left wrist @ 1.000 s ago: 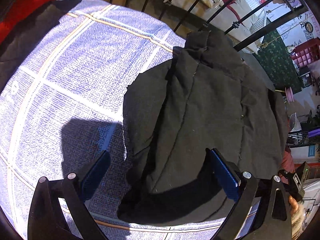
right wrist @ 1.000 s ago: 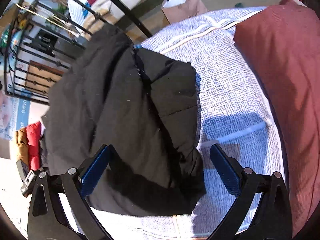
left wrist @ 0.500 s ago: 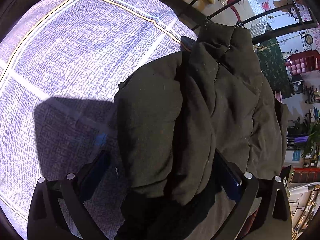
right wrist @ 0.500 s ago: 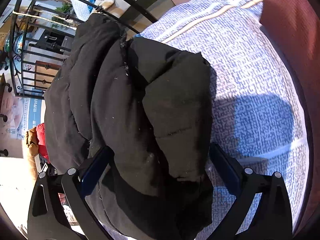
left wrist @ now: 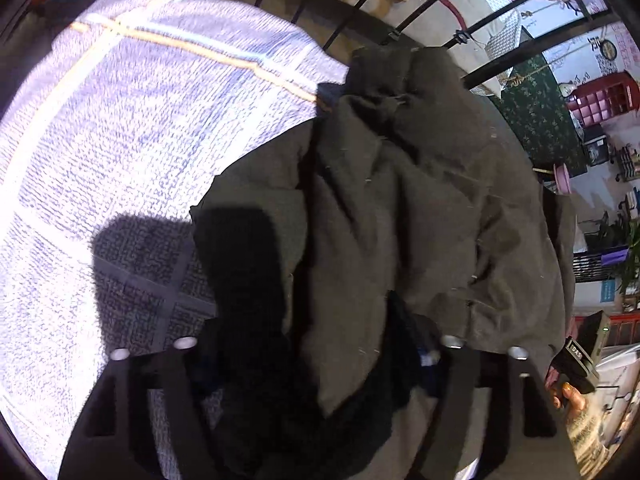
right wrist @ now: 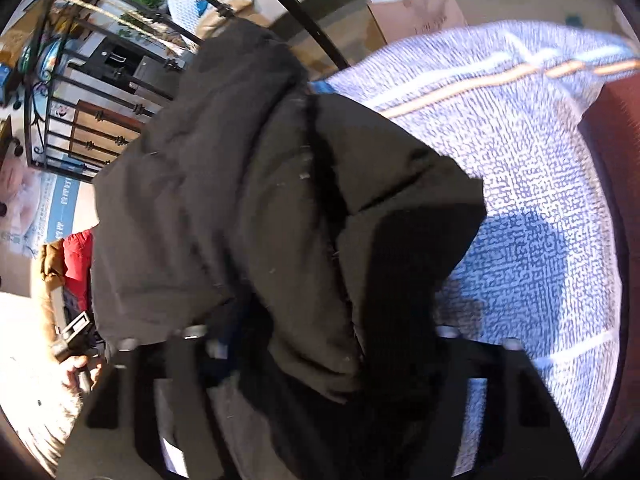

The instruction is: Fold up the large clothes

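Observation:
A dark padded jacket [left wrist: 400,200] [right wrist: 240,200] lies on the blue-and-white bedspread [left wrist: 120,140] [right wrist: 540,160], its far end against the metal bed rail. My left gripper [left wrist: 316,360] points steeply down over the jacket's near left edge. Its jaws are closing, with a thick bunched fold filling the gap between the fingers. My right gripper [right wrist: 320,344] does the same at the near right edge, jaws closing on a bulging fold. The blue pads are mostly hidden by cloth.
A black metal bed rail [left wrist: 380,28] [right wrist: 304,28] runs behind the jacket. A red pillow [right wrist: 616,160] lies at the right edge of the bed. A brown paper bag [right wrist: 416,12] stands on the floor beyond. A hand [left wrist: 572,392] [right wrist: 76,364] shows beside each gripper.
Both grippers moved in over the jacket's near edge from wide open, and their fingers drew together around it. The jacket's edge now bunches up between the fingers.

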The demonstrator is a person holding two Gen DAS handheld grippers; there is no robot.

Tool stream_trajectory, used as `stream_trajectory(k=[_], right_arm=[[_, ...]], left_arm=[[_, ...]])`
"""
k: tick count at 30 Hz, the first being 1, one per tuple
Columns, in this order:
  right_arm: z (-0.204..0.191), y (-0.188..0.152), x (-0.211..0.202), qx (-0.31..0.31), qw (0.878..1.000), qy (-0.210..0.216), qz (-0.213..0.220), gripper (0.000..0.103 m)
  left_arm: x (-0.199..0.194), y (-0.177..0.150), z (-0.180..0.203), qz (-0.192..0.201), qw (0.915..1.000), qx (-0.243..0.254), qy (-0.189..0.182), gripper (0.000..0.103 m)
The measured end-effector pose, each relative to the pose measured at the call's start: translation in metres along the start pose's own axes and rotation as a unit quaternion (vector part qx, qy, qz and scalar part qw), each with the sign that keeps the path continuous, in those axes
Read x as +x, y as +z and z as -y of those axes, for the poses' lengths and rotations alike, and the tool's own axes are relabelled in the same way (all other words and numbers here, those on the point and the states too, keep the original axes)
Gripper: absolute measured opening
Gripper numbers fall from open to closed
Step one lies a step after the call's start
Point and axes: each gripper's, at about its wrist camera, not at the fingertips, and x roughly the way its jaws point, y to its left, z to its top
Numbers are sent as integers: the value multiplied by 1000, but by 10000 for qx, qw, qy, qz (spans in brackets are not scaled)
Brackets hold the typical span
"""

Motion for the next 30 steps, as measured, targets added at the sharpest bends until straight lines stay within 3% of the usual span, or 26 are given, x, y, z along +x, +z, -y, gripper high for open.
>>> stream_trajectory(k=[3, 6, 10, 14, 18, 24, 28, 30], right_arm=[[-15, -10, -9, -191, 9995, -192, 164, 26], [-22, -14, -23, -71, 9994, -187, 270, 19], [-36, -33, -65, -192, 9982, 69, 558, 16], [-64, -66, -115, -689, 9936, 148, 878, 15], [-64, -93, -182, -621, 9876, 215, 1423, 15], [-13, -139, -306, -13, 9702, 132, 2419, 15], [29, -179, -389, 373, 9477, -435, 3139, 15], [58, -204, -424, 805, 9301, -711, 3511, 15]], left_arm=[[-9, -2, 22, 95, 9995, 199, 206, 40], [-29, -8, 41, 312, 9982, 457, 249, 29], [-60, -14, 81, 692, 9931, 931, 195, 24], [-92, -23, 137, 1000, 9814, 1638, 102, 22], [-130, -34, 217, 1426, 9582, 2478, -147, 21], [-140, -58, 349, 1465, 9211, 3475, -961, 21], [-113, -89, 463, 1106, 8823, 4297, -1571, 21], [-92, -106, 516, 868, 8645, 4630, -1753, 21]])
